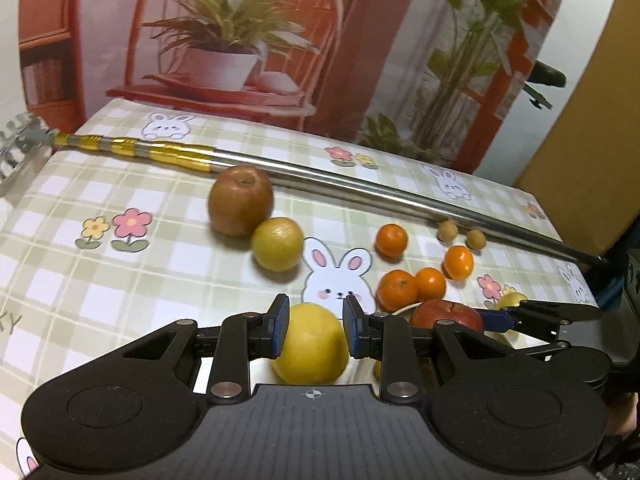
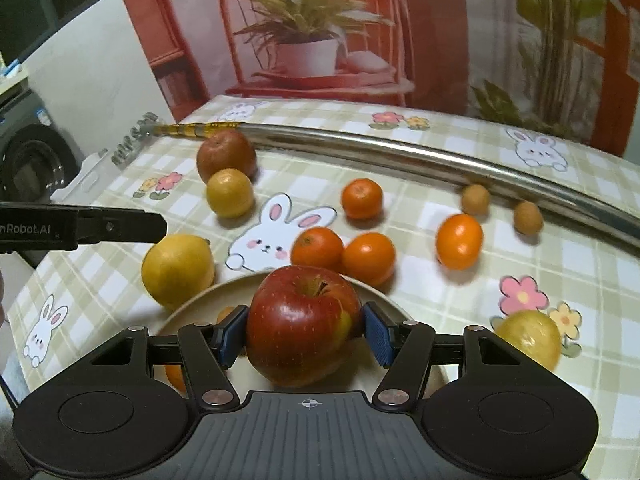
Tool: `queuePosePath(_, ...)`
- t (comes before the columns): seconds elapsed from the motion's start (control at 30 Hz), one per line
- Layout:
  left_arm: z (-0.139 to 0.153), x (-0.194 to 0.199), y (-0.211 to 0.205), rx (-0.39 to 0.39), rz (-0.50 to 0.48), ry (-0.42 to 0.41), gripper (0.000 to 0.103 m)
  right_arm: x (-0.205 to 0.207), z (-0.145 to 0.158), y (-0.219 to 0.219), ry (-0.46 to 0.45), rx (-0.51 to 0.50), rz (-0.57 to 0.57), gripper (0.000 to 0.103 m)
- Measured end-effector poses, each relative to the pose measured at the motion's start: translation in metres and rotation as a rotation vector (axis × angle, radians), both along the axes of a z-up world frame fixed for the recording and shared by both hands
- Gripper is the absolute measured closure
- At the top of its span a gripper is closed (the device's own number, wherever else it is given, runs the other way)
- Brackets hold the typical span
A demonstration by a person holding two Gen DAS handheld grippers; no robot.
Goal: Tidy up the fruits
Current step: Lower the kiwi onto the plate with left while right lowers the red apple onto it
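Note:
My left gripper (image 1: 316,328) is shut on a yellow lemon (image 1: 310,344) near its upper end and carries it just off the checked tablecloth. In the right wrist view the lemon (image 2: 178,270) hangs beside the left rim of a cream plate (image 2: 192,304), under the left gripper's fingers (image 2: 120,226). A red apple (image 2: 300,320) sits between the blue pads of my right gripper (image 2: 304,332), which is shut on it over the plate. The left wrist view shows the same apple (image 1: 444,314) at the lower right.
On the cloth lie a brownish apple (image 2: 226,154), a yellow citrus (image 2: 230,192), several tangerines (image 2: 362,198), two small brown fruits (image 2: 475,199) and a yellow-green fruit (image 2: 528,338). A long metal pole (image 2: 400,148) lies across the back. Small orange fruit (image 2: 174,376) lies in the plate.

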State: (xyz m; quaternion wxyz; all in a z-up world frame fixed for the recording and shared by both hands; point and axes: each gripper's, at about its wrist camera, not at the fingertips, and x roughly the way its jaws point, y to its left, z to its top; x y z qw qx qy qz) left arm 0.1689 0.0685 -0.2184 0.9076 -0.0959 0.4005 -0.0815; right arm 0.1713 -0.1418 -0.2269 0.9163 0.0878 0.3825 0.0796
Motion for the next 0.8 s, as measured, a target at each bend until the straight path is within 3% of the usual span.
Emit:
queuePosePath(0.27,0.001,-0.002,0.006,-0.011,0.014,0.003,0.073,0.003,-0.001,0.006,-0.034,0.001,0.016,0.046)
queuePosePath(0.8,-0.001,-0.005,0.003,-0.025,0.000,0.009,0.072,-0.012,0.002,-0.003,0.018,0.048,-0.013,0.043)
